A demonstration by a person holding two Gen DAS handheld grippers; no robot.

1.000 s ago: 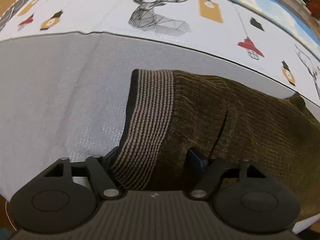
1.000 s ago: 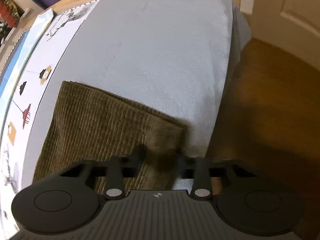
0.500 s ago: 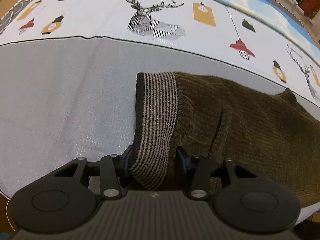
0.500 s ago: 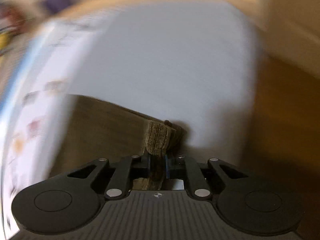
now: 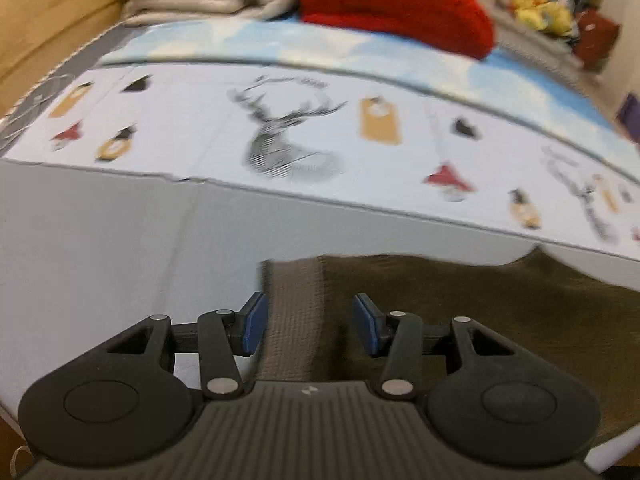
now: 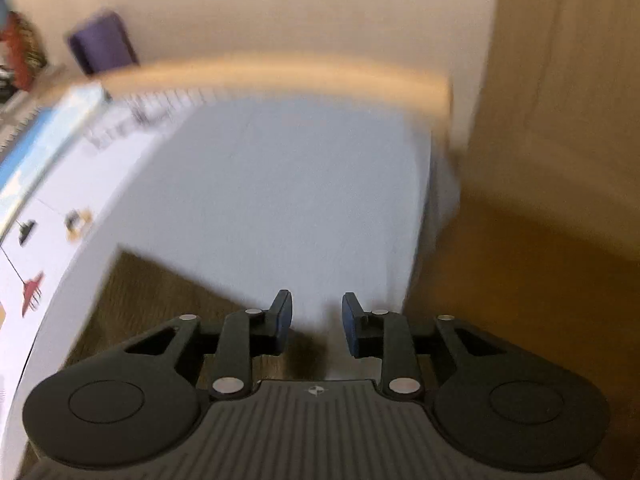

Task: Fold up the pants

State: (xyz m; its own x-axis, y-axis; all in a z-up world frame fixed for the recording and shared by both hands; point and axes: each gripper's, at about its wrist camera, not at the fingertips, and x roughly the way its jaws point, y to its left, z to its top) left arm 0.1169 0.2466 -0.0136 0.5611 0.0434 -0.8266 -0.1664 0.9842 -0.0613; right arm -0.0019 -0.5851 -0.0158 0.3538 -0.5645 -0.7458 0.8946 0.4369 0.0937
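Left wrist: jaws apart over pants (image 5: 460,312) waistband.

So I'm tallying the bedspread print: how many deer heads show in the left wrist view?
2. One deer head is at the print's centre, above the pants; a second, blurred one sits near the right edge. More may lie outside the frame.
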